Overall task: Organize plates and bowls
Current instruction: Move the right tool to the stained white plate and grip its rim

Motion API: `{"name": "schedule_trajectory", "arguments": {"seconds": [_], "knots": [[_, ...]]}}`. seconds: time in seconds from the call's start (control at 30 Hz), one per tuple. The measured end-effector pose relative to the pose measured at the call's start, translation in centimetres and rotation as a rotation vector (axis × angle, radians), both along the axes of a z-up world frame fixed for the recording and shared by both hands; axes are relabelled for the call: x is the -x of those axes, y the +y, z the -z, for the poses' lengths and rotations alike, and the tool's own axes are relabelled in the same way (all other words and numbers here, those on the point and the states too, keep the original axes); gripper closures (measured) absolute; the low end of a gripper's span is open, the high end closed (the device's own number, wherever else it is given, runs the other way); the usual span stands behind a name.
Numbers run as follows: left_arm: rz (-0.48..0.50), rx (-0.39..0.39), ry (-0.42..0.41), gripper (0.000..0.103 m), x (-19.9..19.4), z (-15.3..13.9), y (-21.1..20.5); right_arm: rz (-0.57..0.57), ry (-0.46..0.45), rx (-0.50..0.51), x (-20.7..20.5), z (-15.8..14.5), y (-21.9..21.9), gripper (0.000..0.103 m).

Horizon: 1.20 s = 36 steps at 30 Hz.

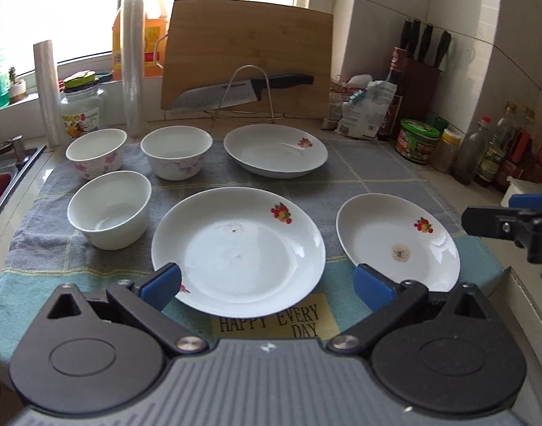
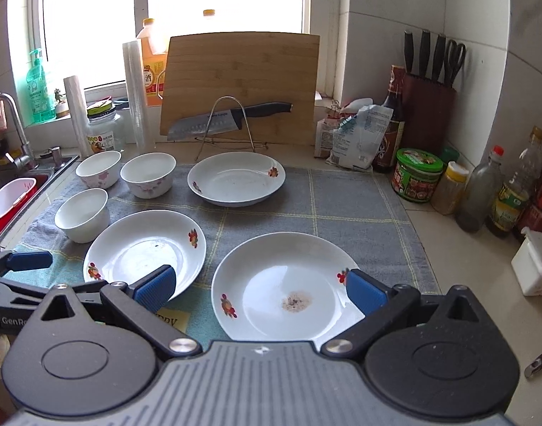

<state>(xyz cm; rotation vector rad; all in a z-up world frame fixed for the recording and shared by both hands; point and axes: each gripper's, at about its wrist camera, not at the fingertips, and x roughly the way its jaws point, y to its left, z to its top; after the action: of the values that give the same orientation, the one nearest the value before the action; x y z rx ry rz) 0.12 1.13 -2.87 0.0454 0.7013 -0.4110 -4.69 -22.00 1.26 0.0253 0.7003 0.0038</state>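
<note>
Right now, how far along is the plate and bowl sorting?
Done: nothing looks stacked yet. Three bowls and three plates sit apart on the towel. In hand: nothing; the left gripper and right gripper are open, one hovering over each near plate. Left: all the stacking.

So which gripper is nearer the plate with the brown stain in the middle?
Right. The right gripper hangs open directly over the stained plate, one finger at each side. The left gripper is open over the neighbouring plate, beside it.
</note>
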Motion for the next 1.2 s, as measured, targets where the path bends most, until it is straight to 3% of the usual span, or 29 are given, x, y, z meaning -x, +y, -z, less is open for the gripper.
{"name": "schedule_trajectory", "arguments": {"seconds": [0.27,0.53,0.87,1.2], "knots": [[0.175,-0.025,0.025,0.001,0.3,2.2,-5.7,0.028,0.06,-0.03,-1.8,2.4,-4.6,0.0],[0.281,-0.117,0.087,0.001,0.2,5.9,-11.2,0.061,0.131,-0.07,-4.6,5.0,-9.2,0.0],[0.29,-0.151,0.13,0.001,-0.6,8.5,-13.8,0.033,0.205,-0.135,-7.3,8.1,-12.2,0.0],[0.274,-0.167,0.092,0.0,-1.7,8.8,-14.8,-0.062,0.269,-0.175,-10.3,10.6,-12.6,0.0]]}}
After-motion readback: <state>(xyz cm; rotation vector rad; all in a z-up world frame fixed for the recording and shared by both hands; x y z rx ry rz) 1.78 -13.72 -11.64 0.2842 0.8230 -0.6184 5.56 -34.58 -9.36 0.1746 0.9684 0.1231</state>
